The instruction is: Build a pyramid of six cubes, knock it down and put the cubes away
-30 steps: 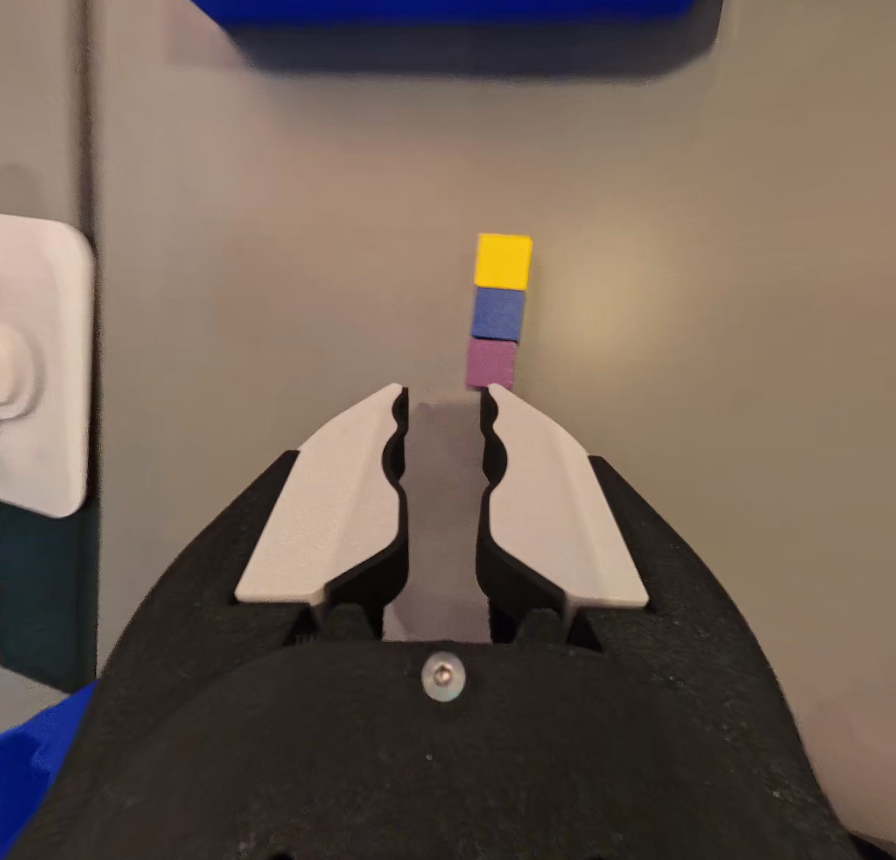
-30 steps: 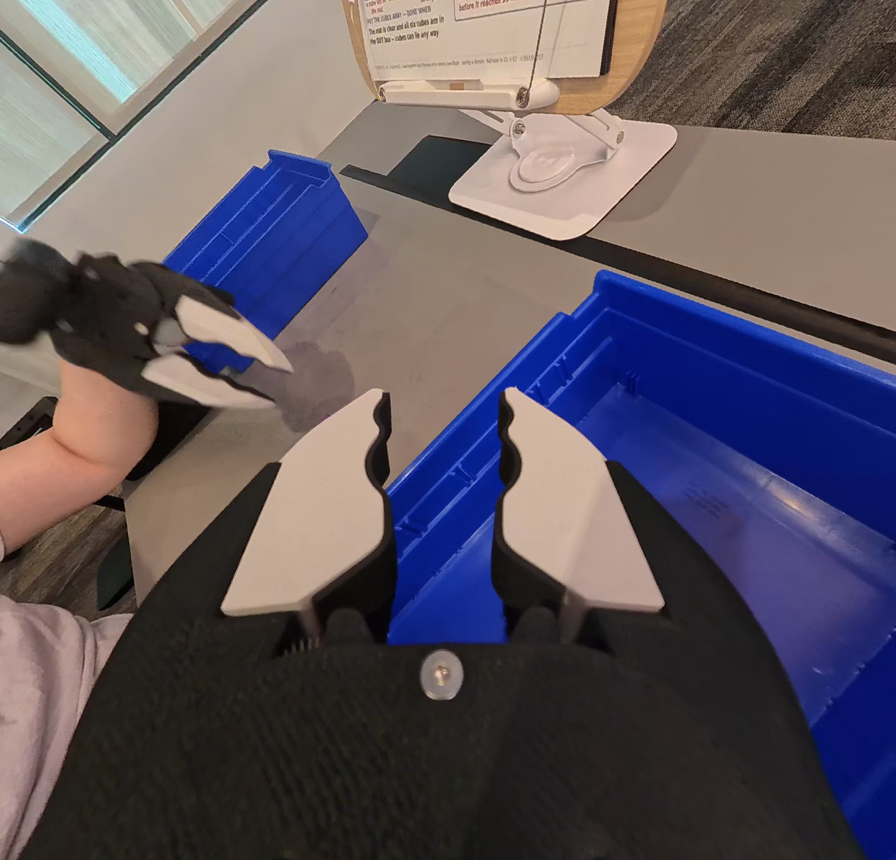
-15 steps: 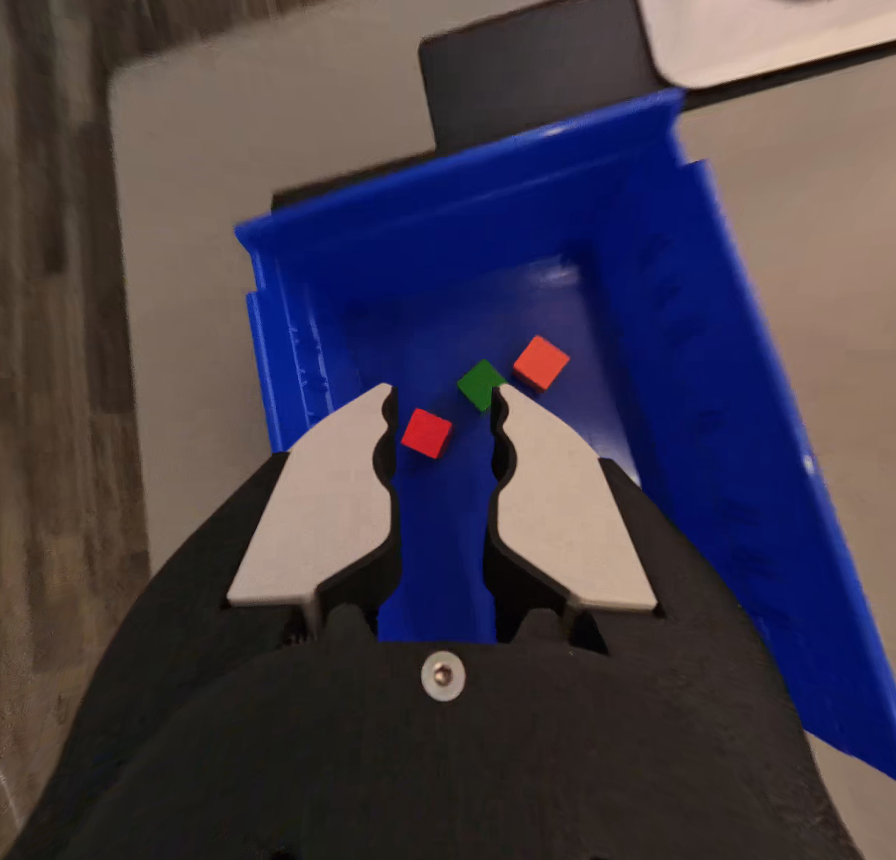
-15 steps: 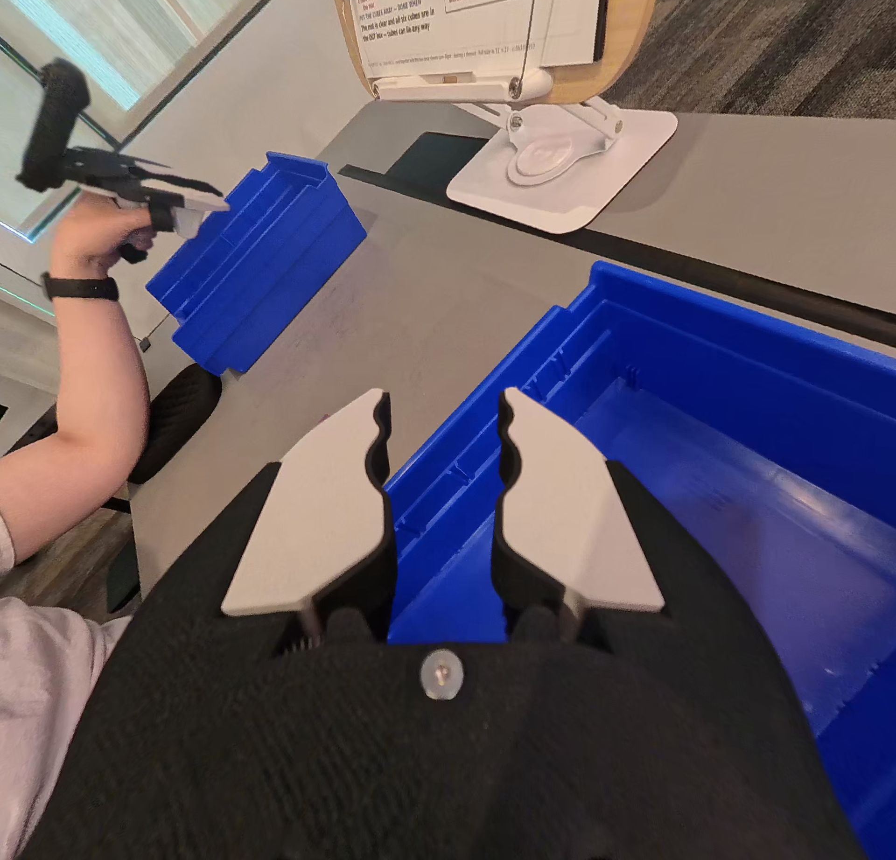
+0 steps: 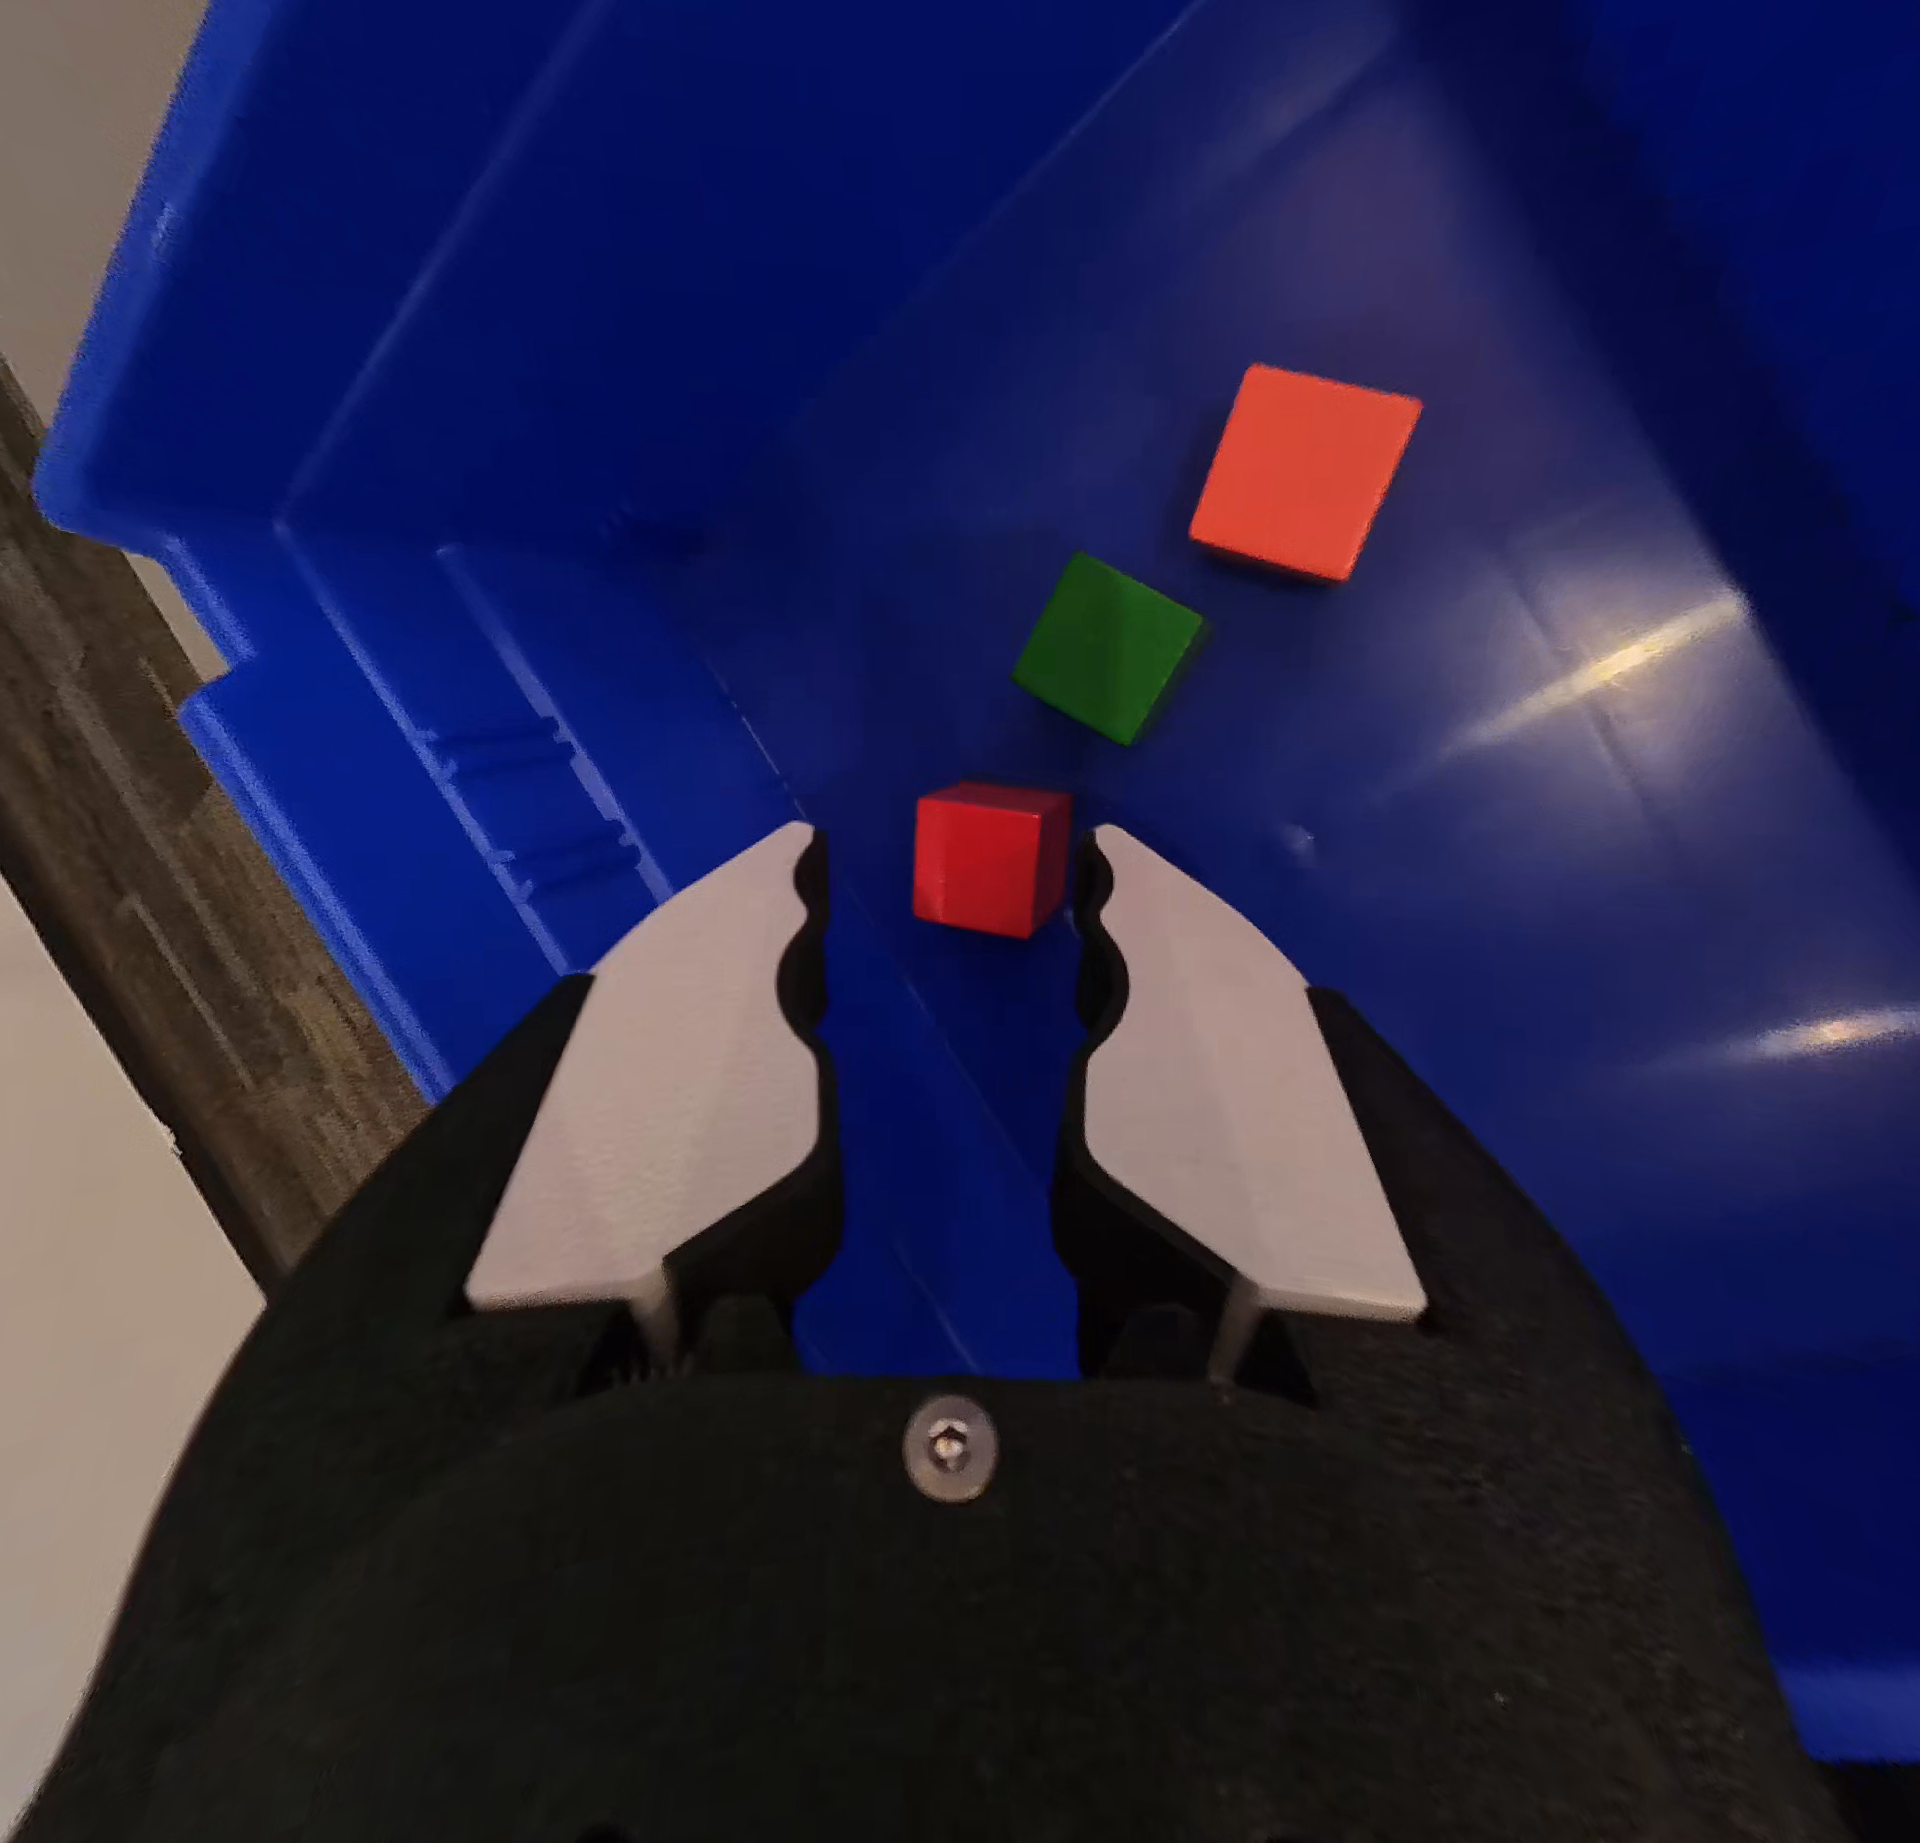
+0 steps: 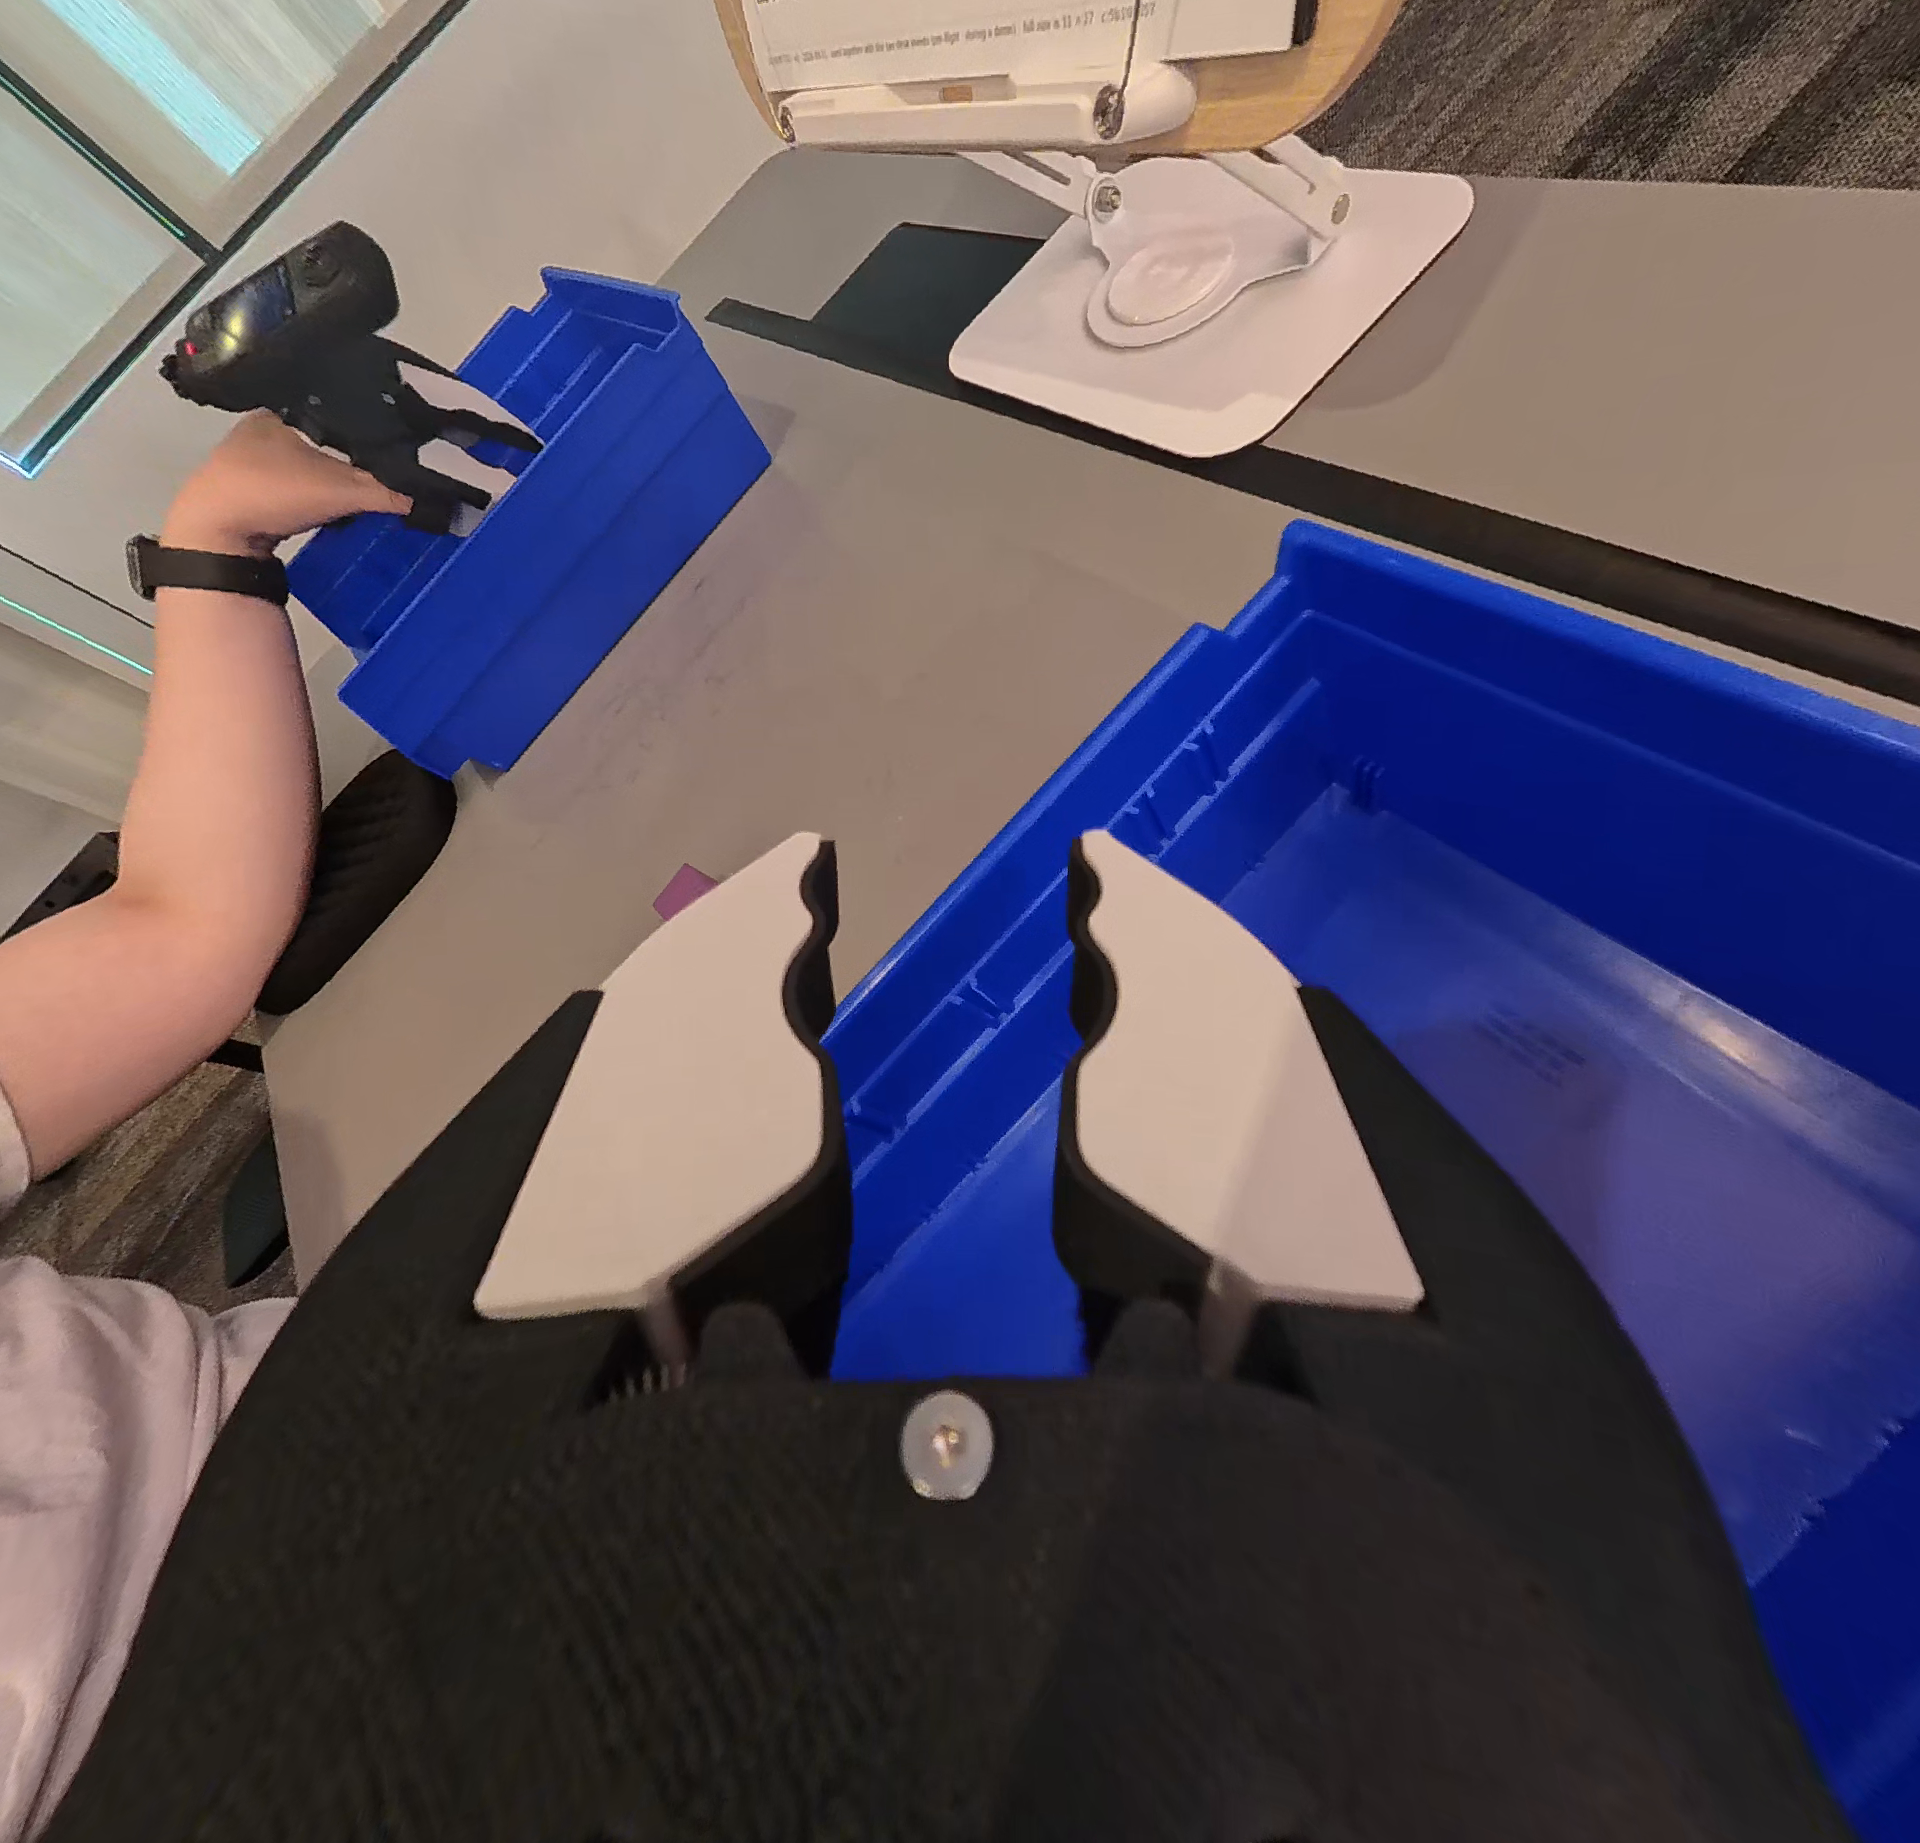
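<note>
**Three cubes in the left bin, nothing in the right one**

Quick count from where I'm holding these. My left gripper (image 5: 948, 837) is down inside a blue bin (image 5: 499, 359), fingers spread wide with nothing held. On that bin's floor I count three cubes: a red cube (image 5: 987, 858) sitting right at the gap between my fingertips but not clamped, a green cube (image 5: 1107, 645) just past it, and an orange cube (image 5: 1304, 472) further on toward the far wall. They lie roughly in a diagonal line, none touching.

My right gripper (image 6: 948, 848) is also spread wide and holding nothing, hanging over the near rim of a second blue bin (image 6: 1558, 671) by the desk's right edge. What I can see of its floor shows no cubes.

So: two bins, two grippers, three cubes in plain sight.

The right wrist view adds stuff the left one can't show: the grey desk (image 6: 935, 598), the first bin (image 6: 582, 567) by the left edge with my left gripper (image 6: 457, 474) dipping in, a white stand (image 6: 1226, 339) holding a printed sheet at the far edge, and a sliver of something purple (image 6: 681, 889) on the desk beside my left fingertip, possibly a fourth cube, can't tell. The cubes inside the bin only show in the left view.
</note>
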A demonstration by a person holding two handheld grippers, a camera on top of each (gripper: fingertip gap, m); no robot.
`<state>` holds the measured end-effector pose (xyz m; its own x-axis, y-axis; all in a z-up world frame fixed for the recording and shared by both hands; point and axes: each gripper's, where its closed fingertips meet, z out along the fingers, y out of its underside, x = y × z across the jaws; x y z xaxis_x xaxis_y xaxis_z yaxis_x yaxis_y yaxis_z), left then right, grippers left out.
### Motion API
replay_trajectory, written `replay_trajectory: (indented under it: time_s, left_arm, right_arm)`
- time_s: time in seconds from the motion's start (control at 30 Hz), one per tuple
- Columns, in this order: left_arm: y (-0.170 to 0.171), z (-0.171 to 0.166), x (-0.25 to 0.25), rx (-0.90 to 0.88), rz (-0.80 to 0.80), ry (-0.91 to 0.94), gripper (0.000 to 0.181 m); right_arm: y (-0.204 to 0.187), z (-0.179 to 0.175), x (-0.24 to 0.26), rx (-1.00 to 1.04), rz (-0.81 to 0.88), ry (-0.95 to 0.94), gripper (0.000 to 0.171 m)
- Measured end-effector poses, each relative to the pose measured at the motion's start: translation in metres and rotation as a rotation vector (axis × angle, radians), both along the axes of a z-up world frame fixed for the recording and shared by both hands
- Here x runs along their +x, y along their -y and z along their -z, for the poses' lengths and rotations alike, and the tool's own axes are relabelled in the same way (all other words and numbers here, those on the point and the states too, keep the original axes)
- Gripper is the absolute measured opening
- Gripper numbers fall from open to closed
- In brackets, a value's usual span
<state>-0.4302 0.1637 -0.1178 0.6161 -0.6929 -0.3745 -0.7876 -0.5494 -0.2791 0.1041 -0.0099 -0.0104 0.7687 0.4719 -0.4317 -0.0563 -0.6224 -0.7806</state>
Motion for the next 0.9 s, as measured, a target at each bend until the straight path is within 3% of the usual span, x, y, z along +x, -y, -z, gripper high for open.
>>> replay_trajectory:
  time_s: [0.27, 0.47, 0.53, 0.77, 0.9]
  left_arm:
    - [0.002, 0.007, -0.003, -0.063, 0.02, -0.038, 0.058]
    - [0.003, 0.014, -0.006, -0.093, 0.022, -0.106, 0.054]
    - [0.009, 0.02, -0.004, -0.151, 0.01, -0.102, 0.043]
    - [0.03, 0.022, 0.011, -0.232, 0.053, -0.062, 0.031]
    - [0.037, 0.021, 0.012, -0.248, 0.073, -0.078, 0.033]
  right_arm:
    - [-0.001, 0.008, -0.011, -0.028, -0.037, 0.036, 0.043]
    - [-0.001, 0.012, -0.016, -0.043, -0.059, 0.049, 0.043]
    - [-0.001, 0.014, -0.017, -0.05, -0.061, 0.056, 0.043]
    - [-0.001, 0.016, -0.017, -0.056, -0.063, 0.057, 0.043]
    - [-0.001, 0.015, -0.016, -0.055, -0.065, 0.055, 0.043]
